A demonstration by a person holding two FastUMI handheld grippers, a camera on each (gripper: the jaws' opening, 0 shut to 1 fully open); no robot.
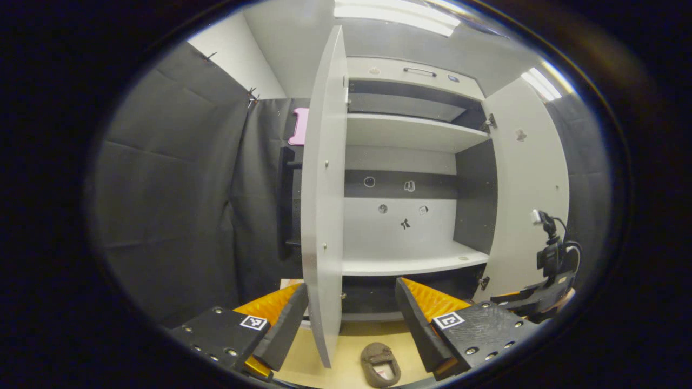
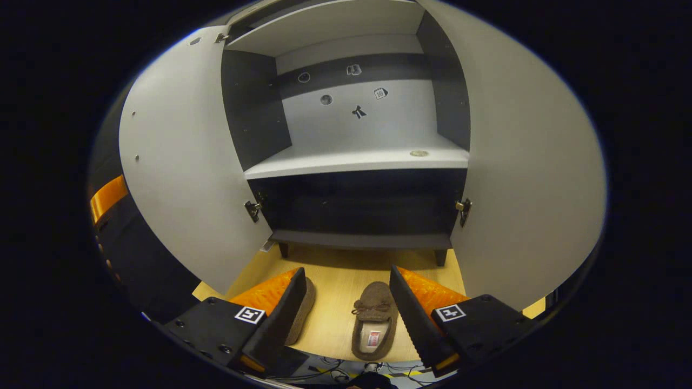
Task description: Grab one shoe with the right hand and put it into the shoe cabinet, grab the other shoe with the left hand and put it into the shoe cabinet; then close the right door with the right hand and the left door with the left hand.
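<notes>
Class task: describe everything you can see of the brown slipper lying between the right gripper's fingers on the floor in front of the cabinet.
The brown slipper is a soft, fuzzy-looking moccasin with a stitched upper, a small lace bow across the vamp and a paler lining bearing a small label. It lies flat, sole down, on the light wooden floor, toe toward the open shoe cabinet. It sits within the right gripper, whose fingers stand apart; the finger on the right of the view overlaps its edge, though contact cannot be told. A second slipper lies beside it, partly hidden.
</notes>
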